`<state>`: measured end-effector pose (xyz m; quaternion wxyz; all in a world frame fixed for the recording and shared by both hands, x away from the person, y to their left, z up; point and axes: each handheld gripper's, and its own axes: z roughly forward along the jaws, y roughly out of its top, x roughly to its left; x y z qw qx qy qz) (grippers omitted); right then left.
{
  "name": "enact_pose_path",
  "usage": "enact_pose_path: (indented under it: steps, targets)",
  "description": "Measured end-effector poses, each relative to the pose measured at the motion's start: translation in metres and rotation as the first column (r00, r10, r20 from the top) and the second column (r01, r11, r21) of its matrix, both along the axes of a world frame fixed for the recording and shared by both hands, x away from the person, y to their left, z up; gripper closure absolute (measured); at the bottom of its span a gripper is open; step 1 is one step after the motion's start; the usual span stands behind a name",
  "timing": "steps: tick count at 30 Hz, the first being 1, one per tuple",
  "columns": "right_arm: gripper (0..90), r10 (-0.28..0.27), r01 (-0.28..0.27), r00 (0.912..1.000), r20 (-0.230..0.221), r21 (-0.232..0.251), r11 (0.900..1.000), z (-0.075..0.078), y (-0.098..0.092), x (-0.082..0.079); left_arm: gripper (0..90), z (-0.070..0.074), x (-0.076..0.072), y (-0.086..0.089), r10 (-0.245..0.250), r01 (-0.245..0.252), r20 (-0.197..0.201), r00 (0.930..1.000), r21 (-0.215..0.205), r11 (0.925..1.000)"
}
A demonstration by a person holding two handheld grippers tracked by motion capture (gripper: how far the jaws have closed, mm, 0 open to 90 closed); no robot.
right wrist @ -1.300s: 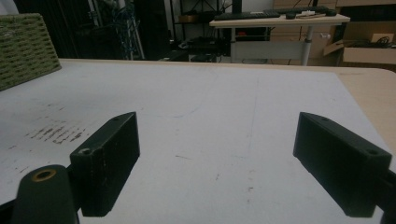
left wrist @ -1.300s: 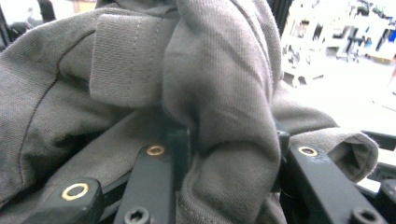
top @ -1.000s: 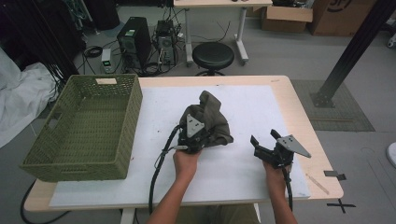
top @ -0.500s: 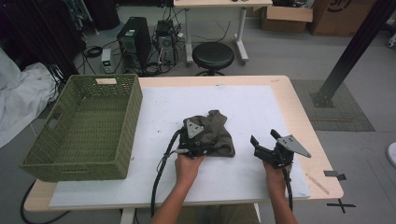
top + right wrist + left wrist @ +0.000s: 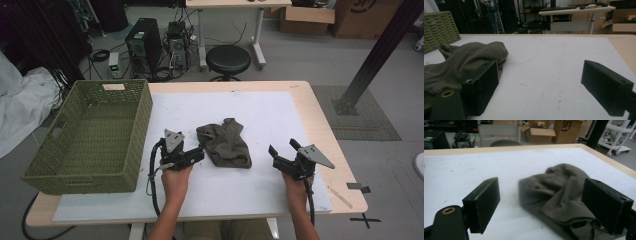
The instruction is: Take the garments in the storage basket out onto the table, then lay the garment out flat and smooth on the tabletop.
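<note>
While the olive cloth (image 5: 225, 143) lies crumpled on the white mat (image 5: 260, 110), we see our left gripper (image 5: 196, 156) just beside it. Its jaws have just been opening, nothing between them. Our right gripper (image 5: 283, 149) gapes too, empty.

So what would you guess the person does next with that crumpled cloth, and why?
Probably the left gripper moves back in to take the olive cloth at a better spot. Its jaws have just been opening and now stand apart with nothing between them, the cloth lies crumpled on the white mat just ahead, and the right gripper waits open beside it.
</note>
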<state>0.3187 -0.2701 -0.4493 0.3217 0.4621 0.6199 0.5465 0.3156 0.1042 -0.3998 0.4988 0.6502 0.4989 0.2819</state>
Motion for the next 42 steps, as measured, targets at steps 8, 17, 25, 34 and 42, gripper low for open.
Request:
enact_pose_path:
  steps: [8,17,25,34,42]
  targets:
    - [14.4,0.008,-0.008,1.0,0.0,-0.022,1.0,0.0,0.002,0.0,15.9,-0.006,-0.005,0.013,0.025,-0.025,-0.014,0.9996,-0.022,0.9995]
    - [14.4,0.01,-0.01,0.9999,0.003,-0.016,1.0,0.0,0.001,0.0,16.0,-0.006,-0.006,0.014,0.022,-0.022,-0.013,0.9997,-0.029,0.9993]
    - [14.6,0.021,-0.021,0.9997,-0.009,-0.021,1.0,0.001,0.002,0.001,15.9,-0.007,-0.003,0.016,0.028,-0.029,-0.017,0.9995,-0.021,0.9994]
    - [35.2,0.265,-0.273,0.9526,-0.15,-0.036,0.961,0.01,0.07,0.014,16.4,-0.01,0.01,0.013,0.028,-0.029,-0.028,0.9992,-0.022,0.9994]
    - [88.3,0.369,-0.419,0.8963,-0.246,-0.2,0.886,0.012,0.121,0.032,20.3,-0.019,0.023,0.008,0.015,-0.018,-0.082,0.9965,-0.035,0.9992]
